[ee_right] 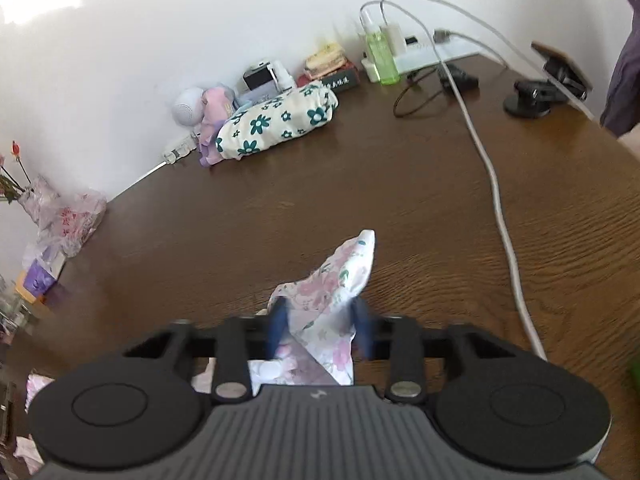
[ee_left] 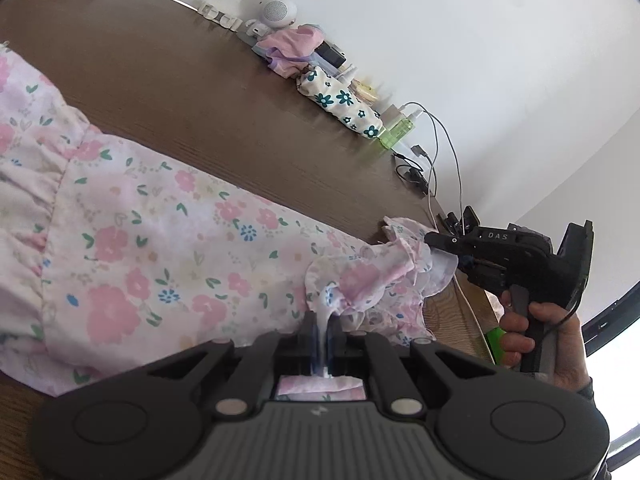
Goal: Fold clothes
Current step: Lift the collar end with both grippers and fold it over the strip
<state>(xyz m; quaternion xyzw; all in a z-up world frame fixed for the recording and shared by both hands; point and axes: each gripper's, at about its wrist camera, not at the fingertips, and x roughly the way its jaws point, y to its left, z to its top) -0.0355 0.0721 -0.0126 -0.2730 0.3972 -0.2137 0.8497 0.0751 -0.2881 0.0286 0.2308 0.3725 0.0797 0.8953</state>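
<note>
A pink floral garment [ee_left: 160,248] lies spread on the brown wooden table [ee_left: 200,100]. My left gripper [ee_left: 323,328] is shut on a ruffled edge of the garment, with cloth pinched tight between its fingers. My right gripper [ee_left: 444,248] shows in the left wrist view, holding the ruffle at the garment's right end. In the right wrist view my right gripper [ee_right: 320,320] has a corner of the floral garment [ee_right: 336,280] between its blue fingers [ee_right: 279,326], which stand a little apart around the bunched cloth.
Along the wall stand a folded cream cloth with teal flowers [ee_right: 276,120], a pink cloth [ee_right: 214,114], a white round speaker [ee_right: 188,106], a green bottle [ee_right: 380,56], boxes and a power strip. A grey cable [ee_right: 496,184] crosses the table. A phone stand [ee_right: 548,80] is at far right.
</note>
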